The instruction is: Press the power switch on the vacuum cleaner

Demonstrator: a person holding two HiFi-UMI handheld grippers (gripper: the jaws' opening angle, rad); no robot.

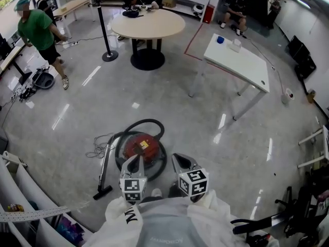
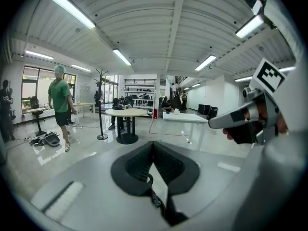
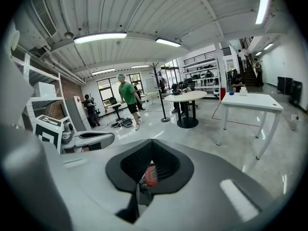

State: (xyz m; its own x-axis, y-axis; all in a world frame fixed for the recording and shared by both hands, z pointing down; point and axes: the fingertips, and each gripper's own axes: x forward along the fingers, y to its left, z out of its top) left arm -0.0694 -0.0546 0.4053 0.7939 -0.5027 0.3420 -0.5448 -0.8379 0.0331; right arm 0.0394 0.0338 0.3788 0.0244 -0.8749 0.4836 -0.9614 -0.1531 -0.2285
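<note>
Our left gripper [image 1: 137, 159] and right gripper [image 1: 176, 158] closed, empty; vacuum cleaner [image 3: 150, 175] in right gripper view, not left.

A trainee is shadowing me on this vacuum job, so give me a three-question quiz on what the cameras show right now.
1. True or false: the left tongs are gripping the hose of the vacuum cleaner.
2. In the head view, where does the wand lie? A: on the floor, left of the vacuum cleaner. B: right of it. C: on top of it.
3. Fill in: the right tongs are ___, with nothing between them.
Key: 1 false; 2 A; 3 shut.
</note>
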